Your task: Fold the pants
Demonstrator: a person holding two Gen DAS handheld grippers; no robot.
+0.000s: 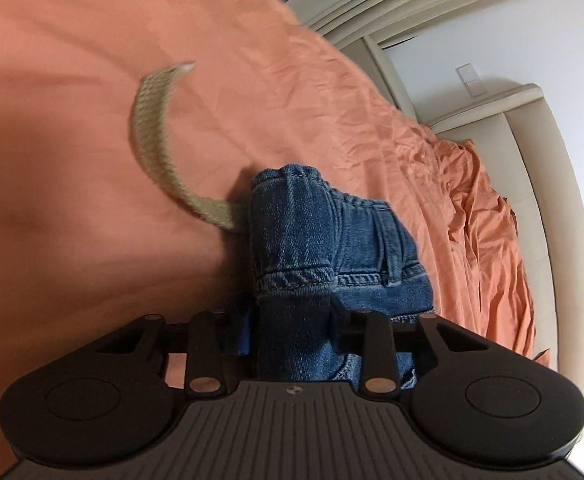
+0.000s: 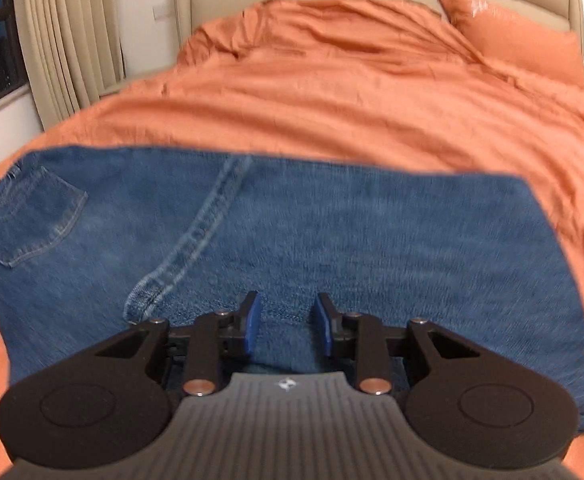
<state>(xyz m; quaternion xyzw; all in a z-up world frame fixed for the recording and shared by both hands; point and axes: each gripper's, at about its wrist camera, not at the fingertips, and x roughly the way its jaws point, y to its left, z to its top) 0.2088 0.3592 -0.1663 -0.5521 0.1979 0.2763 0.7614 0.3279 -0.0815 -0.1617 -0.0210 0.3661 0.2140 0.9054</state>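
Left tool (image 1: 292, 312): jaws closed down on a bunched wad of denim, pants (image 1: 324, 236) clamped between them, only a sliver of one blue pad showing beside the cloth. The tool's view is rolled sideways, so it is tilted well off level.

Right tool (image 2: 286, 320): jaws apart, both blue pads (image 2: 252, 316) visible with a clear gap between them, nothing gripped. It sits low over the flat denim, pointing forward, roughly level. Frame is motion-blurred.
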